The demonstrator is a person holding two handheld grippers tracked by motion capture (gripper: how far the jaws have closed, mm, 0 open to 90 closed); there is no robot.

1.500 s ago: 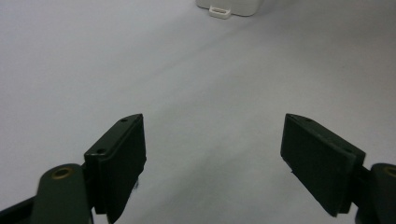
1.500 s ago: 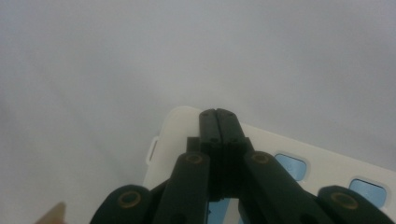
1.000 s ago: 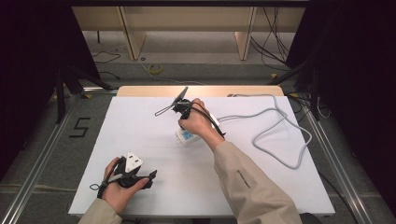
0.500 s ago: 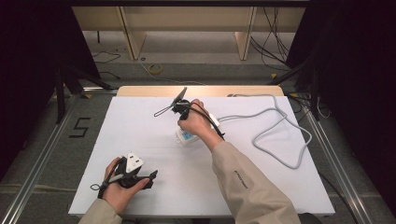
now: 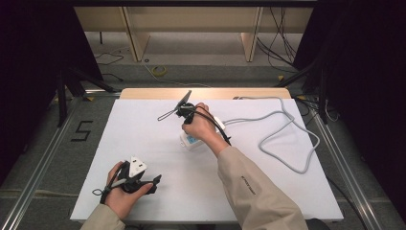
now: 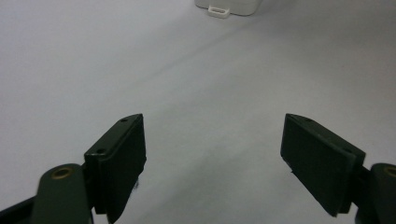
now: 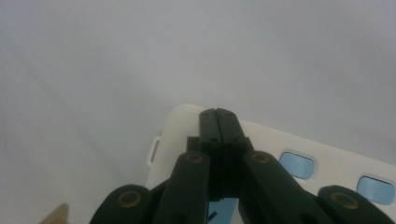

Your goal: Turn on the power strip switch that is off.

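Directly beneath the right hand-held gripper lies a white power strip, and that closeness is what the next move depends on. The gripper's two black jaws are pressed flat together with nothing between them, their joined tip resting over the strip's rounded end, near a row of pale blue rocker switches. Whether the tip touches the plastic cannot be told. Probably it is about to press one of those switches.

From above, the strip sits near the middle of the white table, its long axis running diagonally away from the person toward the far right. A thick grey cable leaves its far end and loops loosely across the table's right side.

By contrast, the left hand-held gripper rests low at the near left edge, well apart from the strip, jaws spread wide and empty, pointing across bare table toward it.

The strip looks like smooth, hard plastic with softly rounded corners; the table covering is matte and plain.
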